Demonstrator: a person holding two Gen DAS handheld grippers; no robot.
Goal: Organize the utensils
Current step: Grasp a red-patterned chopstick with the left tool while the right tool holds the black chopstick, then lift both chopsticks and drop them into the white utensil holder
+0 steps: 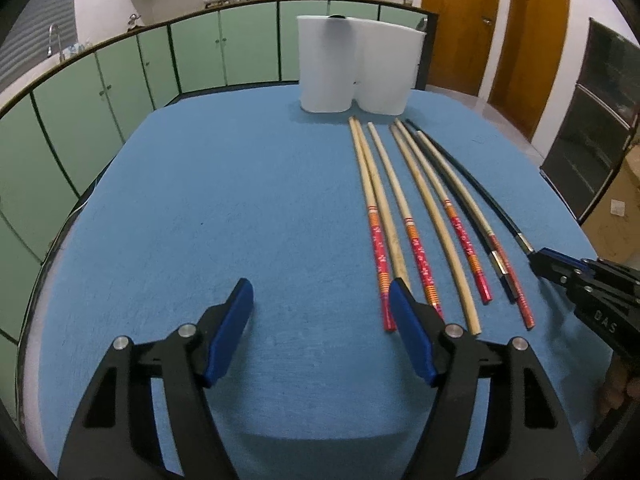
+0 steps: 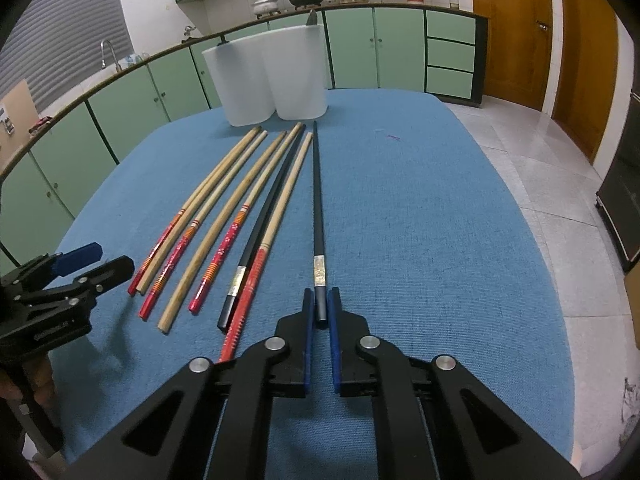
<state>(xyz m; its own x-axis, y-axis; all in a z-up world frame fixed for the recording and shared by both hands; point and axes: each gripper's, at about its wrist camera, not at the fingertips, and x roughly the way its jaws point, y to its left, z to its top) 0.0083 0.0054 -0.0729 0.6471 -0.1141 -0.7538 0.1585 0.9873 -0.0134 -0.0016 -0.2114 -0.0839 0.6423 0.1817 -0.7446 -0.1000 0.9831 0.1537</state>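
Several chopsticks lie side by side on the blue table (image 1: 240, 200): bamboo ones with red ends (image 1: 378, 256) (image 2: 224, 252) and plain bamboo ones (image 1: 436, 224). A black chopstick (image 2: 317, 200) lies rightmost; my right gripper (image 2: 321, 300) is shut on its near end, also seen in the left wrist view (image 1: 538, 260). A second black chopstick (image 2: 256, 240) lies among the bamboo ones. My left gripper (image 1: 322, 300) is open and empty, just left of the chopstick ends. Two white holders (image 1: 356, 68) (image 2: 268, 76) stand beyond the chopstick tips.
Green cabinets (image 1: 120, 80) curve behind the table. Wooden doors (image 1: 496, 32) stand at the right. The table's right edge drops to a tiled floor (image 2: 540, 168). A dark shelf unit (image 1: 592, 128) stands at the far right.
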